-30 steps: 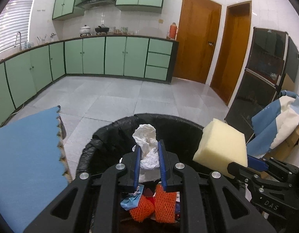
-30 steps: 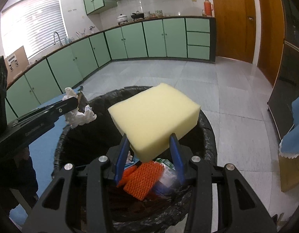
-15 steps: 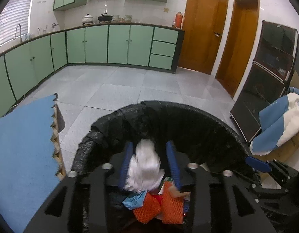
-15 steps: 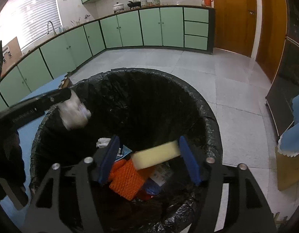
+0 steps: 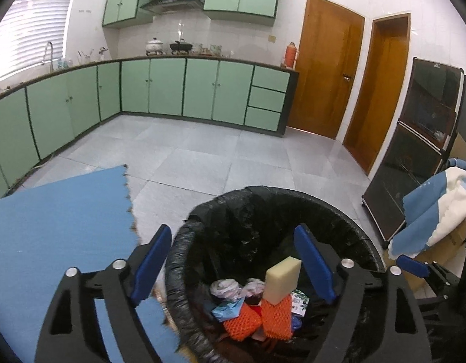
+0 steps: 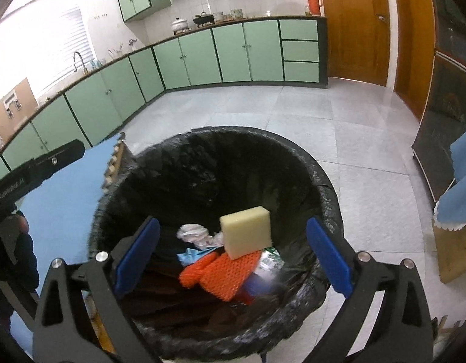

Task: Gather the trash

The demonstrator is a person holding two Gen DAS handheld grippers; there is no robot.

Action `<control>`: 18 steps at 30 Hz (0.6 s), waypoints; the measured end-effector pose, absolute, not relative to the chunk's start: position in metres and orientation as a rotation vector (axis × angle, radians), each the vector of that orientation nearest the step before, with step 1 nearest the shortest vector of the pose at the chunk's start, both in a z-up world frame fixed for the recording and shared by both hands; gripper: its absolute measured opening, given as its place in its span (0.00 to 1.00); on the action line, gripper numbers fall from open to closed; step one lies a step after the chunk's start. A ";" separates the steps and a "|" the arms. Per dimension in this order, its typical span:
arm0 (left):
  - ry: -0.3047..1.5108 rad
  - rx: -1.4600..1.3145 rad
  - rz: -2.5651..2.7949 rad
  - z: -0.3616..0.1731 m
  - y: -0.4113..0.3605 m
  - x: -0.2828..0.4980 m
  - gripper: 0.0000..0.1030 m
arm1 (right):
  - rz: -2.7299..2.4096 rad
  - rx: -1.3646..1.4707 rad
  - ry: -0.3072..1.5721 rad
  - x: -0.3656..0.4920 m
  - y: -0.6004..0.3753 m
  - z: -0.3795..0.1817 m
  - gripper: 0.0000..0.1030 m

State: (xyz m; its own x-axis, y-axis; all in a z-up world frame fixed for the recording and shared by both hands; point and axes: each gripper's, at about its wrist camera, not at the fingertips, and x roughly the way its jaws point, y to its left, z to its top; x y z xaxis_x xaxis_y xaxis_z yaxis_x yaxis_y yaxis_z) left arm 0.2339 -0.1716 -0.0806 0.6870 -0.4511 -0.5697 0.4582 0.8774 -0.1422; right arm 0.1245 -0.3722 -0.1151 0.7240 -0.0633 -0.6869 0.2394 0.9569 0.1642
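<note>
With both grippers' fingers just opened wide and empty, left gripper [image 5: 236, 263] and right gripper [image 6: 233, 254], the pale yellow foam sponge block [image 6: 246, 231] and crumpled white tissue [image 6: 192, 233] lie inside the black-lined round trash bin [image 6: 323, 193]; lift both straight up, clear of the liner rim.

one bin [image 6: 320, 193], lined with one black bag, stands on the floor. in it: one yellow sponge [image 6: 246, 231], two orange mesh pieces [image 6: 220, 275] lying side by side, one crumpled white tissue [image 6: 192, 233], one light blue scrap [image 5: 228, 308], and one printed green-and-white wrapper [image 5: 299, 301]; darker bits under them cannot be counted. one blue foam mat [image 5: 54, 220] lies left of the bin. far off, two wooden doors [image 5: 323, 69] stand on the right, one red flask [image 5: 291, 55] stands on the desk, along with one white pot [image 5: 154, 45] and one black wok [image 5: 180, 46]. three drawers [image 5: 267, 99] sit in one stack. one tap [image 5: 47, 50] far left.
</note>
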 end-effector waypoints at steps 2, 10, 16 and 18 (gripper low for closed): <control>0.630 0.008 -0.499 -0.074 -0.162 0.225 0.83 | -0.161 0.241 0.738 0.120 -0.366 -0.107 0.92; 0.629 0.028 -0.468 -0.058 -0.132 0.189 0.89 | -0.124 0.231 0.712 0.099 -0.342 -0.076 0.93; 0.626 0.032 -0.433 -0.049 -0.109 0.164 0.90 | -0.098 0.224 0.703 0.086 -0.323 -0.058 0.93; 0.613 0.035 -0.412 -0.044 -0.102 0.154 0.91 | -0.095 0.215 0.699 0.081 -0.316 -0.050 0.93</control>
